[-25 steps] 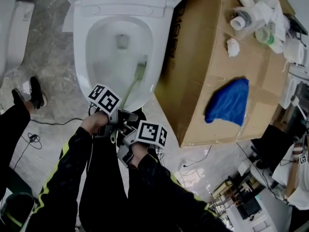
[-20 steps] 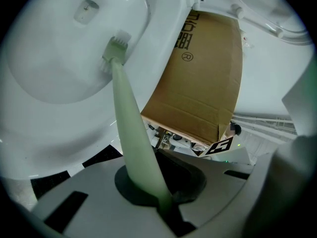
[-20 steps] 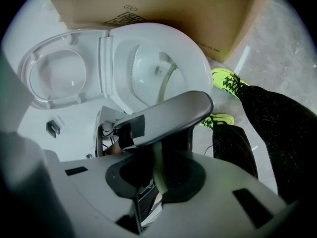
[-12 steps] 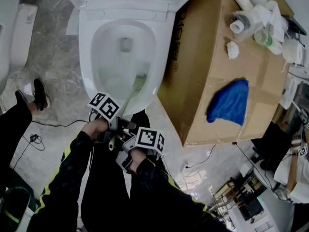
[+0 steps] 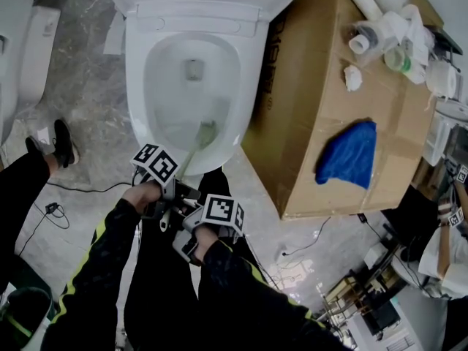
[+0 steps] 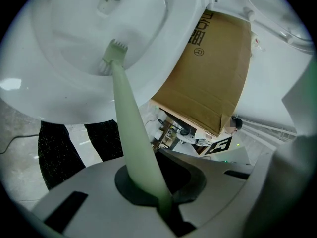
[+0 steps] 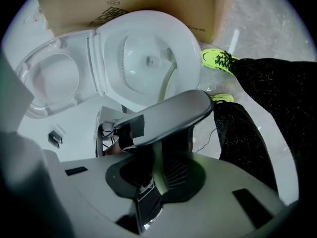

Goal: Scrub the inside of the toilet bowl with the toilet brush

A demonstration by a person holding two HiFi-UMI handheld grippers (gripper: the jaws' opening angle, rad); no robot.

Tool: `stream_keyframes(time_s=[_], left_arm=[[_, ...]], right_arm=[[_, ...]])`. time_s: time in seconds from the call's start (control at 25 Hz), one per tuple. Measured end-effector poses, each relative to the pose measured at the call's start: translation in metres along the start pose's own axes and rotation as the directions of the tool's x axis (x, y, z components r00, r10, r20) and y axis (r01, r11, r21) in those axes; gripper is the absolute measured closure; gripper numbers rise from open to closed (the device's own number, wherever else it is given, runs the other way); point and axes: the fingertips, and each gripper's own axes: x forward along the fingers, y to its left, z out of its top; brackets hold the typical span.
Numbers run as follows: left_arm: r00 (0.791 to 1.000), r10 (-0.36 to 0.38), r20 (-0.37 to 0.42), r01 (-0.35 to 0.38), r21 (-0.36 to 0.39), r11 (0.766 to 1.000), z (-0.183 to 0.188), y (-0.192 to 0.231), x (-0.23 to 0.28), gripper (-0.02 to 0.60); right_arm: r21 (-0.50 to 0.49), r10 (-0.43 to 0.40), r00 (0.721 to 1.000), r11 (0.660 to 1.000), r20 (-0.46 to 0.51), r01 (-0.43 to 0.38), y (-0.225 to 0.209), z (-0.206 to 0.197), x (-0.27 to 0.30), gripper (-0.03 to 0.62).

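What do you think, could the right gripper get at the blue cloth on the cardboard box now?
Probably not yet: the right gripper is shut on the toilet brush. The blue cloth lies uncovered on the cardboard box, so letting go comes first.

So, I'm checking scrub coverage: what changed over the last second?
The toilet brush head slid along the right side of the toilet bowl toward the front rim, nearer the person. Left gripper and right gripper stay shut on its handle; the blue cloth lies unmoved.
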Motion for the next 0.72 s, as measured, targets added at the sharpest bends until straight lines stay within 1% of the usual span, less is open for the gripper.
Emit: stream_keyframes(time_s=[0.12,0.24,0.4,0.48,0.56,0.72], left_arm=[[1.000,0.009,0.014,-0.008,-0.018,1.000,-0.003,0.004,-0.005,0.572],[0.999,0.007,0.041,-0.005,-0.040,0.999,-0.004,0.007,-0.010,0.571],[0.992,-0.009,0.123,0.019,-0.083,0.996,0.000,0.008,-0.011,0.572],[0.982,-0.028,0.185,0.049,-0.108,0.993,0.003,0.008,-0.011,0.572],[0.968,-0.051,0.248,0.086,-0.132,0.987,0.007,0.007,-0.011,0.572],[0.939,-0.089,0.333,0.153,-0.174,0.973,0.008,0.006,-0.008,0.572]], right_arm=[[0.009,0.003,1.000,1.000,-0.029,-0.003,0.000,-0.006,0.005,0.528],[0.004,-0.013,0.998,1.000,-0.060,0.013,-0.001,-0.009,0.008,0.529],[-0.027,-0.041,0.990,0.999,-0.137,0.037,-0.005,-0.012,0.007,0.530],[-0.057,-0.076,0.979,0.996,-0.187,0.066,-0.007,-0.013,0.004,0.530],[-0.093,-0.114,0.965,0.991,-0.238,0.094,-0.010,-0.013,0.001,0.530],[-0.153,-0.181,0.925,0.979,-0.334,0.136,-0.016,-0.016,-0.006,0.530]])
